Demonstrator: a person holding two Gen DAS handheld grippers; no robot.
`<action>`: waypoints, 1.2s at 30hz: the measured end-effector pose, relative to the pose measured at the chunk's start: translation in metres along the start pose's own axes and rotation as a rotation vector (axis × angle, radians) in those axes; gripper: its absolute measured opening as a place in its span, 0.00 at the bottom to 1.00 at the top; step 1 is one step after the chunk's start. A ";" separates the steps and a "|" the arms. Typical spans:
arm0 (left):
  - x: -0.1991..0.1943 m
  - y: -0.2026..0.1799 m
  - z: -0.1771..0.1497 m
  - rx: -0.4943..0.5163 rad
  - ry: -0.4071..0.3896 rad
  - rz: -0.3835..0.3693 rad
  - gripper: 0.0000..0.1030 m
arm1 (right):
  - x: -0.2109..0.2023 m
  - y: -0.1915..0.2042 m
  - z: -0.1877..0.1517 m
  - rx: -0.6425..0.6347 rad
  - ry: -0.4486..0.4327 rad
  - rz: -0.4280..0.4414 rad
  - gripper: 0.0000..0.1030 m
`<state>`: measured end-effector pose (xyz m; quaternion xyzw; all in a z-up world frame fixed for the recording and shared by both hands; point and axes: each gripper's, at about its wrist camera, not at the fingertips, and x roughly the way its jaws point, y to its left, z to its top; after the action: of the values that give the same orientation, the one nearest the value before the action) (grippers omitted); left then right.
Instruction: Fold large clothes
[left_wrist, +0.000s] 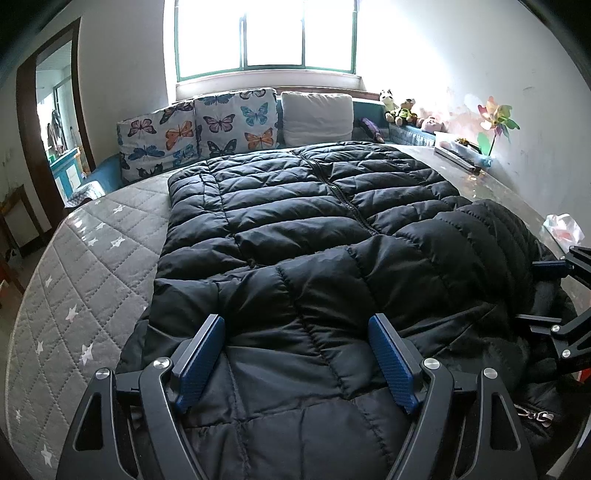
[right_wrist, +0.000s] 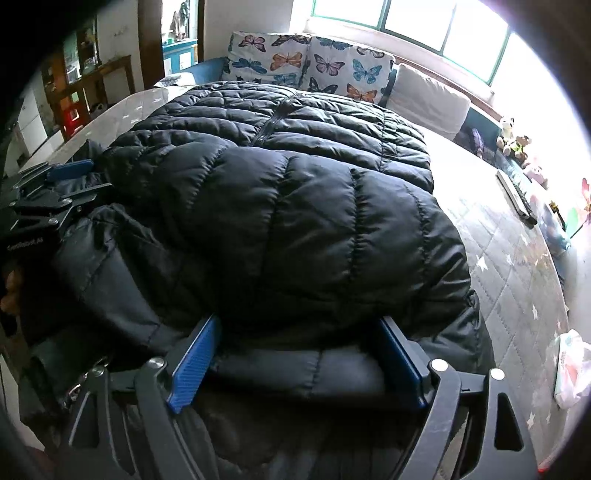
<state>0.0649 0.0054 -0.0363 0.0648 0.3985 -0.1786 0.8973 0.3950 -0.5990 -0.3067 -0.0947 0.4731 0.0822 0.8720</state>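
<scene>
A black quilted puffer jacket (left_wrist: 295, 206) lies zipped and spread on the grey star-print mattress (left_wrist: 85, 266). Its near part is folded over into a thick bulge (right_wrist: 295, 221). My left gripper (left_wrist: 295, 321) hovers over the jacket's near left part, jaws wide and open, with only flat fabric below them. My right gripper (right_wrist: 298, 321) stands open with the folded bulge lying between its blue pads (right_wrist: 192, 365); I see no squeeze on the fabric. Each gripper shows in the other's view: the right gripper (left_wrist: 543, 291) at the right edge, the left gripper (right_wrist: 79, 182) at the left edge.
Butterfly-print pillows (left_wrist: 207, 125) and a white pillow (left_wrist: 317, 114) line the head of the bed under a window. Plush toys (left_wrist: 402, 109), a pinwheel (left_wrist: 495, 122) and a long flat box (left_wrist: 458, 151) stand along the right wall. A plastic bag (right_wrist: 569, 369) lies near the mattress edge. A doorway (left_wrist: 55, 110) opens at left.
</scene>
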 end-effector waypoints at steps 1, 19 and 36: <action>-0.001 0.001 0.000 -0.001 -0.003 -0.007 0.83 | -0.001 0.000 0.000 -0.006 -0.001 0.002 0.90; -0.041 -0.025 0.014 -0.044 0.040 -0.025 0.78 | 0.009 -0.047 0.044 -0.101 -0.087 0.208 0.90; -0.058 -0.029 -0.013 0.056 0.057 -0.005 0.80 | -0.023 -0.044 0.004 -0.148 -0.185 0.159 0.90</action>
<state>0.0093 -0.0028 -0.0017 0.0938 0.4189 -0.1899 0.8830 0.3961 -0.6415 -0.2816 -0.1129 0.3891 0.1940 0.8934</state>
